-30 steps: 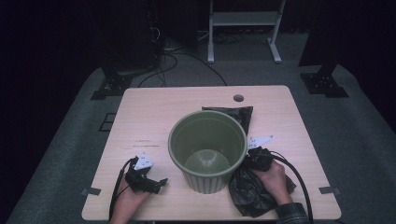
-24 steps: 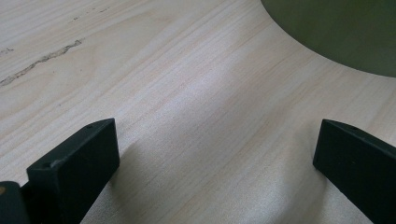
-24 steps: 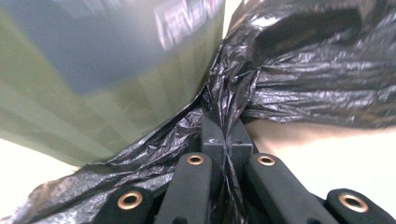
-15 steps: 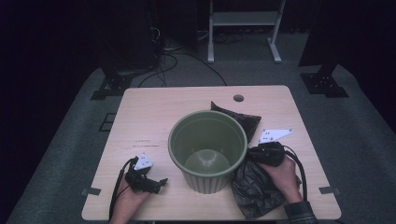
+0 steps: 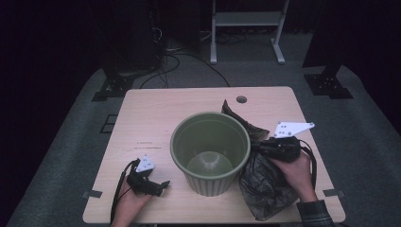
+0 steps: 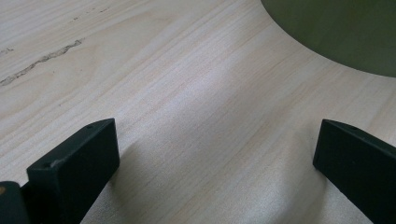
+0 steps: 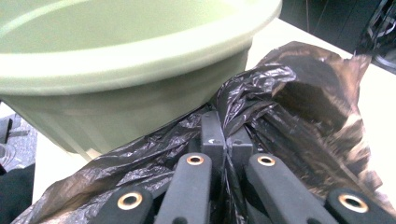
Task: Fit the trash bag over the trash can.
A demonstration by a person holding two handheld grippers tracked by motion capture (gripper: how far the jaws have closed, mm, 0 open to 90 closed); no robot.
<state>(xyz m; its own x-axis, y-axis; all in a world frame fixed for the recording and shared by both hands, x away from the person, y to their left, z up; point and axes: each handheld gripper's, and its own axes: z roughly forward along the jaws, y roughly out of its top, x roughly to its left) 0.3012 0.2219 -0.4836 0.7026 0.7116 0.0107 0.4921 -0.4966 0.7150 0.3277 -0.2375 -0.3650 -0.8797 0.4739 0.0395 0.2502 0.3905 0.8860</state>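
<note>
Bag position: black plastic bag (image 5: pixel 265 182) is lying on the table's right half, touching the right wall of the green bin (image 5: pixel 210 151) and draping down toward the near edge; one corner is peeking up behind the bin's far right rim.
Bag axis: it is running roughly near-to-far along the bin's side, with the pinched fold sitting just beside the rim.
Right tongs: right gripper (image 7: pixel 226 140) is clamping a fold of the bag, jaws pressed together on the film, and is pointing toward the bin wall.
Left tongs: left gripper (image 5: pixel 150 182) is resting low on the wood near the bin's left foot, jaws standing wide with nothing between them.
Nearer hand: the right hand is already holding the bag; the left is sitting well apart from it, on the bin's other side.
Key relation: the bin's mouth is lying up and to the left of the pinched fold, so the bag seems to be needing a lift over the rim.
Surface: pale wooden table (image 5: pixel 156 118), with a small round hole (image 5: pixel 241 99) near its far edge.
Room: dark floor, cables and stand legs are showing beyond the table.
</note>
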